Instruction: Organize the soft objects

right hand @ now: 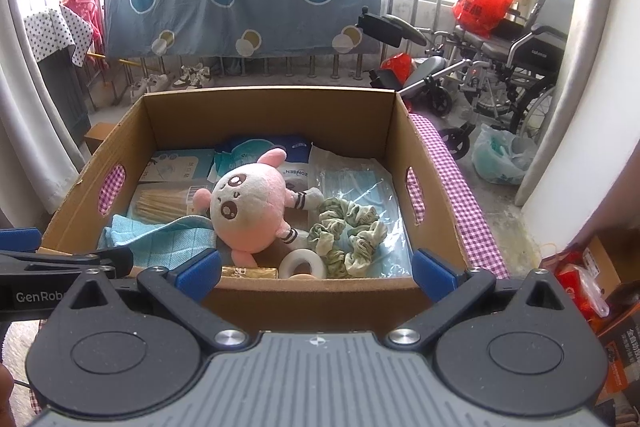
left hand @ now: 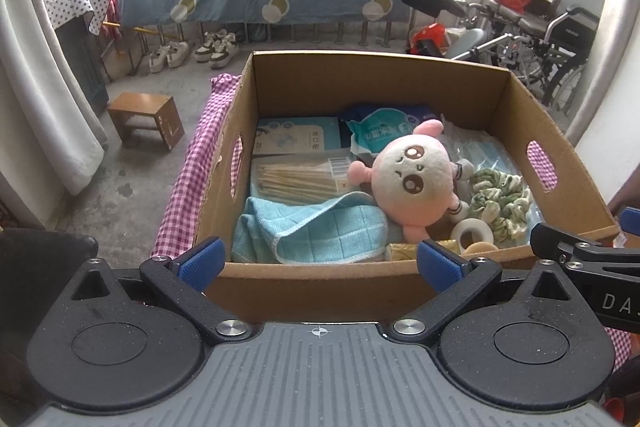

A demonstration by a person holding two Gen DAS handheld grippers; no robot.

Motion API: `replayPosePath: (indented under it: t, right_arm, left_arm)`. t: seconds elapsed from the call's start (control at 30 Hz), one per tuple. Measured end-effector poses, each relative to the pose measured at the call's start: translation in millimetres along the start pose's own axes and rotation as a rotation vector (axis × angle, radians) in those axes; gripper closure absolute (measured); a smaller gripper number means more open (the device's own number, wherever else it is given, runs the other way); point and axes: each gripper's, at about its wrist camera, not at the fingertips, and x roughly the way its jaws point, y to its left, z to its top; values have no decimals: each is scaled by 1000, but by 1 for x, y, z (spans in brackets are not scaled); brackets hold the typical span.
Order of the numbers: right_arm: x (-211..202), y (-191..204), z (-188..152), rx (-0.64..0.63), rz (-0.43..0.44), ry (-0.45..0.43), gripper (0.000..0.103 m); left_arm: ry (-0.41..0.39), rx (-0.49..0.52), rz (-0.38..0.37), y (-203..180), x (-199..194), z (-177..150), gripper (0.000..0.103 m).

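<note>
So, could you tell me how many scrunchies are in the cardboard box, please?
2: both green scrunchies lie touching in the cardboard box, one beside the pink plush toy, the other just right. More may be hidden.

In the box [right hand: 424,163], the plush toy [right hand: 252,211] lies at centre; towel [right hand: 160,239] at 8 o'clock, scrunchie [right hand: 348,235] at 4 o'clock, tape roll [right hand: 300,263] at 6.

A worktop [right hand: 460,187] draped in a pink-and-white checked cloth [left hand: 188,187] carries an open cardboard box [left hand: 360,287], which stands directly on that cloth just ahead of both grippers. Past the left gripper's [left hand: 320,263] left finger, the cloth shows alongside the box; past the right gripper's [right hand: 316,267] right finger, it runs along the box's other wall.
</note>
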Motion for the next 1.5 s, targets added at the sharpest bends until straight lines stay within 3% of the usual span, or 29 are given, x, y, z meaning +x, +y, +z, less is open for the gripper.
replayPosePath:
  t: [1.5]
  right_arm:
    - [-3, -1, 0, 4, -3, 2, 0]
  left_arm:
    - [0, 3, -1, 1, -2, -1, 1]
